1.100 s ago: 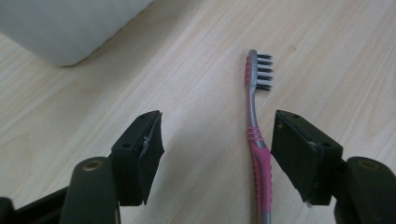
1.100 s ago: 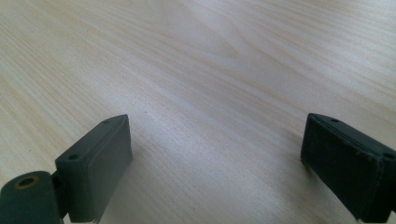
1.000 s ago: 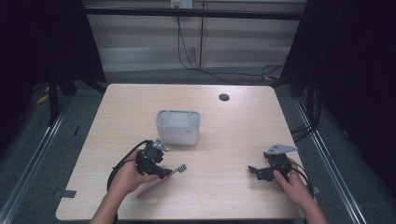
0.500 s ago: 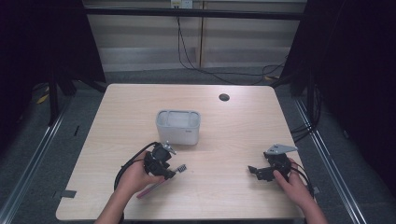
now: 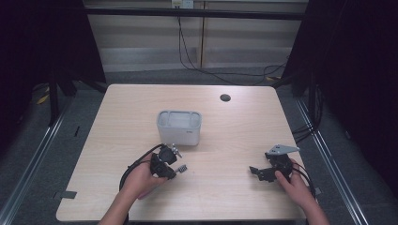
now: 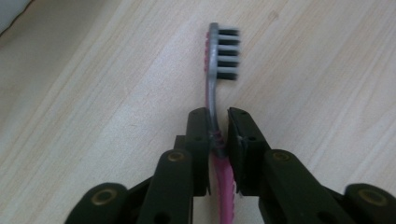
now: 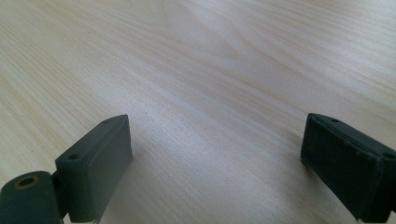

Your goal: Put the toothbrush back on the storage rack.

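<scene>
Left hand-held gripper clamps a pink-and-grey toothbrush over the worktop; right hand-held gripper gapes wide, holding nothing. No legible writing.

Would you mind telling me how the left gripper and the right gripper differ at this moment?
The left gripper is shut on a pink and grey toothbrush, while the right gripper stands wide open with nothing between its jaws. In the high view the left gripper sits near the grey container; the right gripper lies far off toward the table's right edge. Both have black jaws and are hand-held low over the table.
</scene>
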`<act>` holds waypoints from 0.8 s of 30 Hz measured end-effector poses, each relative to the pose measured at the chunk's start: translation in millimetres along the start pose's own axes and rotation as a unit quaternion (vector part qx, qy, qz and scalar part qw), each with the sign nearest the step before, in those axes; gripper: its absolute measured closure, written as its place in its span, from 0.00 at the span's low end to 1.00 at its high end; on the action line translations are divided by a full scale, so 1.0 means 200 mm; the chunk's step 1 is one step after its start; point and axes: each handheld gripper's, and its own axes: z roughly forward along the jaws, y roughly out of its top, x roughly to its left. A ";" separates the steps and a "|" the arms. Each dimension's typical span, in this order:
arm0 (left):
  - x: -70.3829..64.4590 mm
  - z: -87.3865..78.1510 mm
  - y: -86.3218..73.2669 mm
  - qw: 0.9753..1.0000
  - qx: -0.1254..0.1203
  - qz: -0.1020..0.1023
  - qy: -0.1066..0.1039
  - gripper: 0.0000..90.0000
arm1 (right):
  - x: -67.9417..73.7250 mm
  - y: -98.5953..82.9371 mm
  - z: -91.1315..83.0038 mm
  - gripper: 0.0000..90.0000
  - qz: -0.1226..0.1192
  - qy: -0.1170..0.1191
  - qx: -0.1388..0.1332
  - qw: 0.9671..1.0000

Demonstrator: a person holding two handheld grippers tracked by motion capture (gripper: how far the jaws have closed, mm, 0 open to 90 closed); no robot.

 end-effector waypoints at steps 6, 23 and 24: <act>-0.01 0.00 0.00 1.000 -0.004 -0.003 -0.011 0.92 | 0.00 0.00 0.00 0.09 0.001 0.001 -0.001 1.000; 0.07 -0.16 -0.04 0.994 -0.096 -0.046 -0.023 0.92 | 0.00 0.00 0.00 0.09 0.001 0.001 -0.001 1.000; 0.08 -0.17 -0.04 0.994 -0.100 -0.042 -0.022 0.92 | 0.00 0.00 0.00 0.09 0.002 0.002 -0.001 1.000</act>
